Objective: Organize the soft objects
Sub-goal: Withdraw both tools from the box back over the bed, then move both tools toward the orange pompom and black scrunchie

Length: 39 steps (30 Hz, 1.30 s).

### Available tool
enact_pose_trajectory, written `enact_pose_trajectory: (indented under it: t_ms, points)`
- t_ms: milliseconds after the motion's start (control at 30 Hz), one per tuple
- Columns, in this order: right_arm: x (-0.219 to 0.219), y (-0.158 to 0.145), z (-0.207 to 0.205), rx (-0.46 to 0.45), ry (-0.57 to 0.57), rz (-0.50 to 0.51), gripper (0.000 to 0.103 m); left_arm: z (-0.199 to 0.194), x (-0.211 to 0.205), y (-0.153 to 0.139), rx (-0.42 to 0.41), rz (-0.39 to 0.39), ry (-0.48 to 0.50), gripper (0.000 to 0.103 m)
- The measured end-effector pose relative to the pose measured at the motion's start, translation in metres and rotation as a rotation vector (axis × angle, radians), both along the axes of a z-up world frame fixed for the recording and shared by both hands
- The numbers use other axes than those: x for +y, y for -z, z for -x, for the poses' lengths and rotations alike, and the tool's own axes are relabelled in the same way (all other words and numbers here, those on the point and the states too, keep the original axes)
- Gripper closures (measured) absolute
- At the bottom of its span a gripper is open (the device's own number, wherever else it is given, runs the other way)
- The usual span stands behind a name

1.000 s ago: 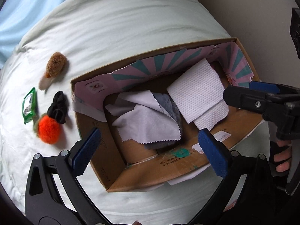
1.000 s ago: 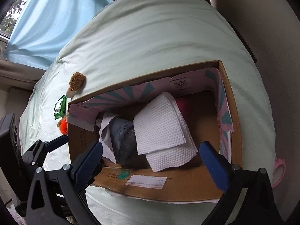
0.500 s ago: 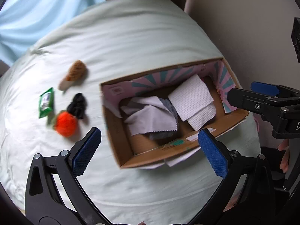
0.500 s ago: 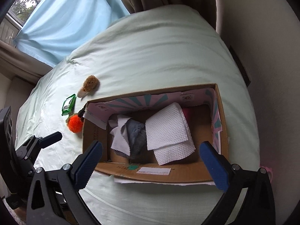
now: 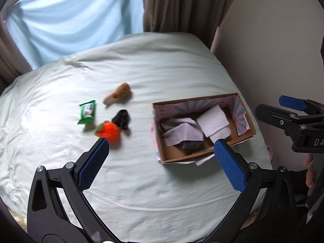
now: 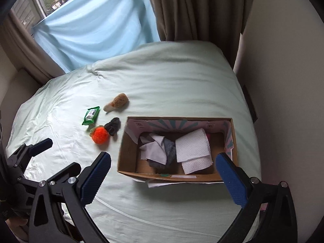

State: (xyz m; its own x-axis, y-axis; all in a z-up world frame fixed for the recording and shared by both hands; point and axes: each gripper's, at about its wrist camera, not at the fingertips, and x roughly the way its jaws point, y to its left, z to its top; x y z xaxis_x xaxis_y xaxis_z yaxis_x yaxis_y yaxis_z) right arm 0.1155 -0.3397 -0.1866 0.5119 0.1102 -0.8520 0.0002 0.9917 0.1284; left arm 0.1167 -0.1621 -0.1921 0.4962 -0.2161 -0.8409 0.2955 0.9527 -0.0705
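Closest to you, both sets of fingers are spread wide with nothing in them: your left gripper (image 5: 161,163) hangs over the bare pale-green bed (image 5: 141,182), and your right gripper (image 6: 163,174) frames the near wall of the cardboard box (image 6: 129,154).

The right wrist view looks almost straight down into the box, so you get the white textured towel (image 6: 192,147), a grey cloth (image 6: 169,148) and a pale lilac cloth (image 6: 152,148), plus a bit of something pink (image 6: 208,136) tucked in the far right corner. The left wrist view sees the box (image 5: 246,130) from the side, and the pink bit is hidden there. That view does catch part of your hand (image 5: 308,171) at the right edge, and your right gripper's fingers (image 5: 291,102) poking in beside the box.

The soft stuff outside the box sits in a cluster just left of it: orange pom-pom (image 6: 100,134) touching a black scrunchie (image 6: 112,127), the green packet (image 6: 91,115) near them, and the tan fuzzy toy (image 6: 117,102) a bit further back. They're blurry in the left view.

Past the bed, there's a light blue sheet (image 6: 97,26) over the window and brown curtains (image 6: 194,8).
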Motion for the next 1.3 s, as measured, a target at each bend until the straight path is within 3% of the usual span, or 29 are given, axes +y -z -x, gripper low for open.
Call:
enact_pose_trajectory:
  t_ms: [300,633,1000,1300]
  points:
    - [0.093,-0.037,0.030,-0.106,-0.057,0.033,0.000,0.026,0.112,-0.034,-0.051,0.033,-0.099,0.000]
    - [0.190,-0.037,0.029,-0.115,-0.069,-0.013,0.000,0.024,0.230,-0.051,-0.093,0.012,-0.161,0.000]
    - [0.253,-0.013,0.006,-0.089,0.037,-0.019,0.000,-0.024,0.302,-0.024,-0.052,0.035,-0.111,0.000]
    - [0.259,0.008,-0.042,-0.046,0.088,-0.043,0.000,-0.070,0.313,0.019,0.020,0.068,-0.093,0.000]
